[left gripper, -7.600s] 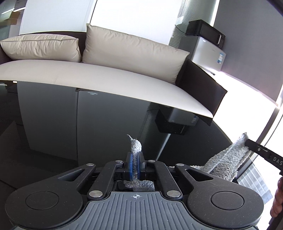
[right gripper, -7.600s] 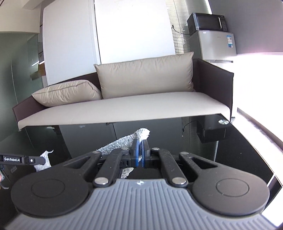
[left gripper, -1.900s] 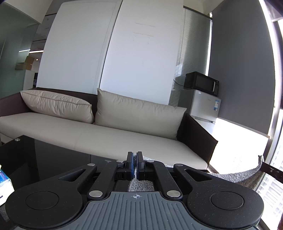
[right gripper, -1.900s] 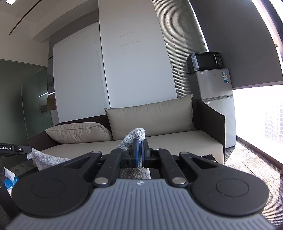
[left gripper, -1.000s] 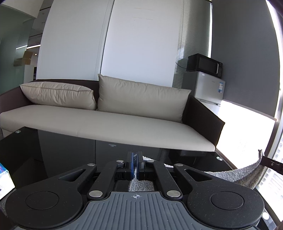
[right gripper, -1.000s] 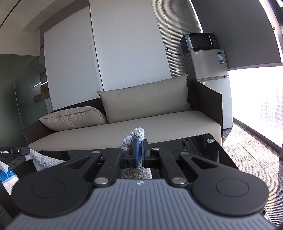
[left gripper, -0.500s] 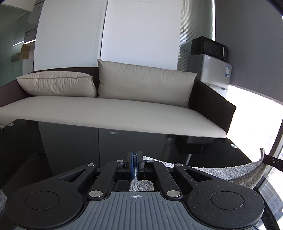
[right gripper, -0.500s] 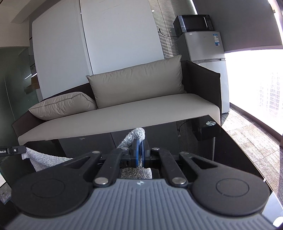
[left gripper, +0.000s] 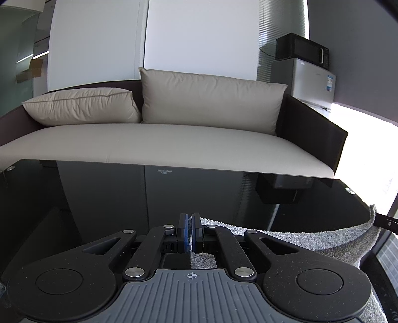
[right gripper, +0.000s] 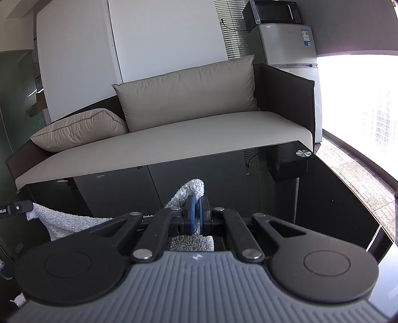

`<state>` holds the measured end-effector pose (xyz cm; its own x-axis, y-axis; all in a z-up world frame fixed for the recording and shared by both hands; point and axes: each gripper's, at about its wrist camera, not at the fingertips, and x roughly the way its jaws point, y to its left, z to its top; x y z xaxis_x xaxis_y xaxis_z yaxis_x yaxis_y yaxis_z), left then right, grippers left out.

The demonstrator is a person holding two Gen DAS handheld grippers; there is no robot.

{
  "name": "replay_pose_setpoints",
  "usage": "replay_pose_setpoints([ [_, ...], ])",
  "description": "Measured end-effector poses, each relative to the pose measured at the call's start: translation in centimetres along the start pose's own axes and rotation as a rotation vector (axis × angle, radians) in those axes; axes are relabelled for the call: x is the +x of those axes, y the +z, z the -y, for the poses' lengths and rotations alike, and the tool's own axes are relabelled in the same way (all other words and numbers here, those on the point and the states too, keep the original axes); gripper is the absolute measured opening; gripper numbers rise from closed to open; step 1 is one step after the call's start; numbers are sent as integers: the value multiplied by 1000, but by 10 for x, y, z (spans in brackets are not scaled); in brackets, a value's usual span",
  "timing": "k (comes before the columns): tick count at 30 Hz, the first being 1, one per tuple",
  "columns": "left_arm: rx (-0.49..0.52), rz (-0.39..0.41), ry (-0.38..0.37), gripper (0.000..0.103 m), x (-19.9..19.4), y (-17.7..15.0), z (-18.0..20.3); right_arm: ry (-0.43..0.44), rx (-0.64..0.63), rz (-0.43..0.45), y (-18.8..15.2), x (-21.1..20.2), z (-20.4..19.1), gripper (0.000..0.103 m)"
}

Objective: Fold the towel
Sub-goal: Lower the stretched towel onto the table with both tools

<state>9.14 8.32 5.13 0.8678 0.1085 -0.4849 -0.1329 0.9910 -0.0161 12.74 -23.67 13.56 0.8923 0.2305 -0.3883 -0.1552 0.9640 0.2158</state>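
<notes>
A grey terry towel hangs stretched between both grippers above a black glass table. In the left wrist view my left gripper is shut on one corner, and the cloth sags rightward to the right gripper's fingertip at the frame's edge. In the right wrist view my right gripper is shut on the other corner of the towel, whose tip curls up past the blue pads. The left gripper's fingertip shows at the far left there, holding its corner.
A beige sofa with two cushions stands just behind the table's far edge. A small fridge with a black microwave on top stands at the back right. Bright windows and carpeted floor lie to the right.
Both grippers have come down and forward toward the glass table with the towel still held between them; more tabletop fills the views and the sofa sits higher in them.
</notes>
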Motion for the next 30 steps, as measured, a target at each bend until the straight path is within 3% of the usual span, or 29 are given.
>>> replay_pose_setpoints([
  [23,37,-118,-3,3,72,-11,-3,-83,-62,-95,-9,62,-2,3],
  [30,35,-112,12,6,79,-11,-9,-106,-59,-110,-10,71,2,4],
])
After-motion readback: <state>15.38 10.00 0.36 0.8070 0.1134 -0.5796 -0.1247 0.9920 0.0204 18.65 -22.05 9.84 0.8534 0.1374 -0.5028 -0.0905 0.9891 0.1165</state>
